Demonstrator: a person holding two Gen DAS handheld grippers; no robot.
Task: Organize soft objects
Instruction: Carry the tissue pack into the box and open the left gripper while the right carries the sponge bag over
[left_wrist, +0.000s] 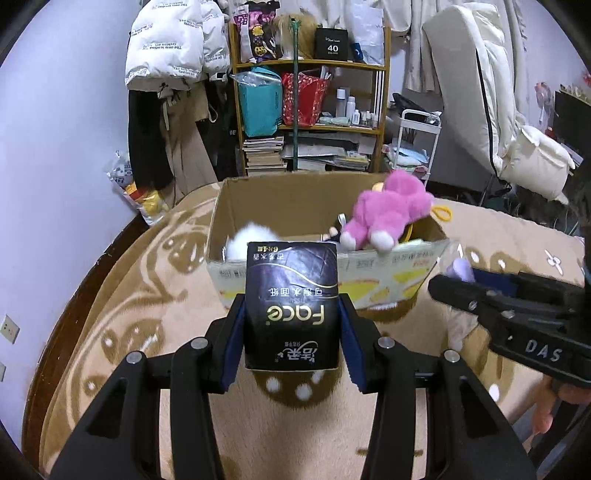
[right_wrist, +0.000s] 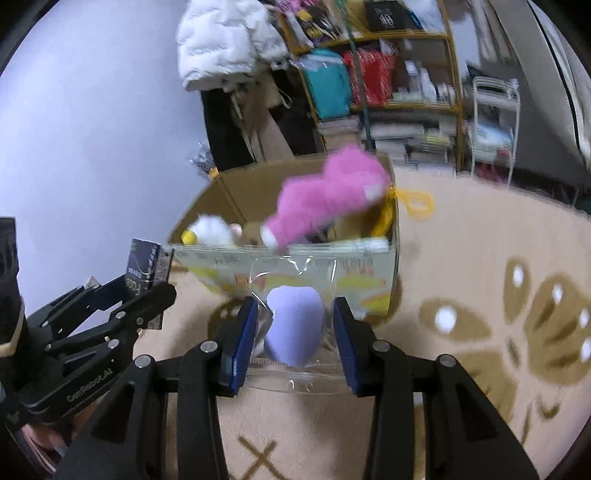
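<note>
Two loaded grippers, tissue pack (left_wrist: 291, 302), sponge bag (right_wrist: 293, 325), near box rim (left_wrist: 399, 258)

cluttered shelf (left_wrist: 308, 66); white cart (left_wrist: 415, 144); patterned blanket (left_wrist: 122, 314)

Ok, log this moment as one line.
left gripper: shut on tissue pack | right gripper: shut on bagged purple sponge | cardboard box: ahead, pink plush on its rim
</note>
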